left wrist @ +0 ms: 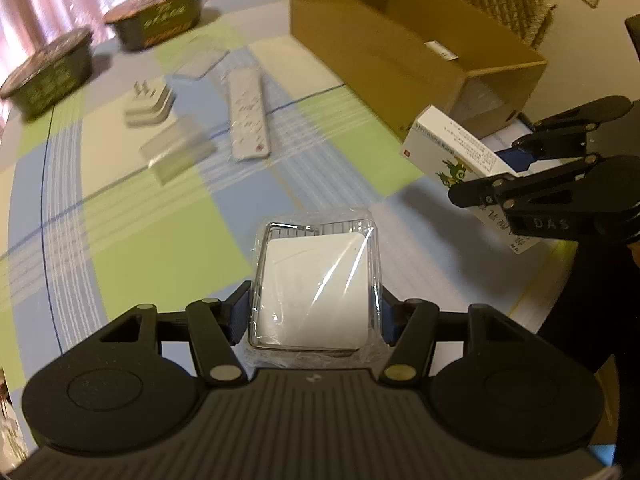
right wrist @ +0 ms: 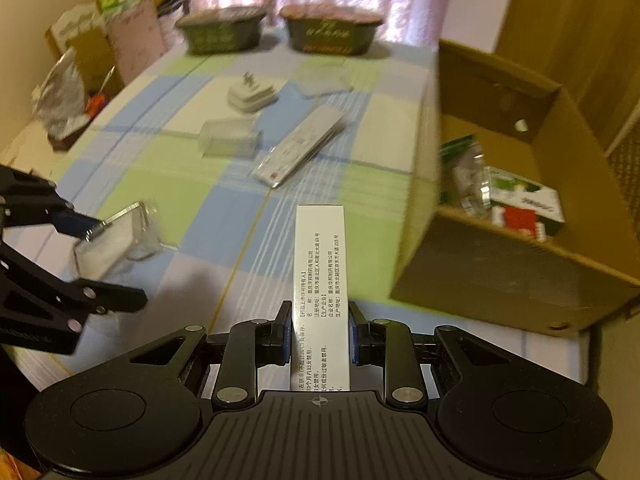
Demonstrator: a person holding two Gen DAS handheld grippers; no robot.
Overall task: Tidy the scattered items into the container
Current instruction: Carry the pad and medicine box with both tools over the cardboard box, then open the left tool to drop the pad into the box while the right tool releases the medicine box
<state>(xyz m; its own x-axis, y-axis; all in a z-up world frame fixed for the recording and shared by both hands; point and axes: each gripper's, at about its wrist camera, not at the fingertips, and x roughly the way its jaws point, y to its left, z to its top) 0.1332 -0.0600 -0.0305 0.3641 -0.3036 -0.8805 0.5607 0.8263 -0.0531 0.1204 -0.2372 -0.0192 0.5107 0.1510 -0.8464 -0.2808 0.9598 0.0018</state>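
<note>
Left gripper: clamped from both sides on the wrapped white square packet, blue pads pressed to its edges, packet lifted clear of the cloth at lower centre of the left view, likely so it can travel flat

Right gripper: closed narrow on the white medicine box, held edge-on with the printed side up, sticking forward along the fingers at centre of the right view; thin grip probably chosen to drop it in end first

Both loads: up off the table together, looks like a two-handed carry to save a trip

Container: brown cardboard box open at the right of the right view, a green-and-white carton and some clear wrapping already inside; just beside the medicine box, so the drop seems close

Still scattered: white remote, white plug adapter and clear plastic piece in the upper left of the left view, well apart from both grippers

Background: two dark lidded tubs at the far edge by the curtain, whether to be tidied cannot be told

Surface: checked tablecloth, blurred with motion
</note>
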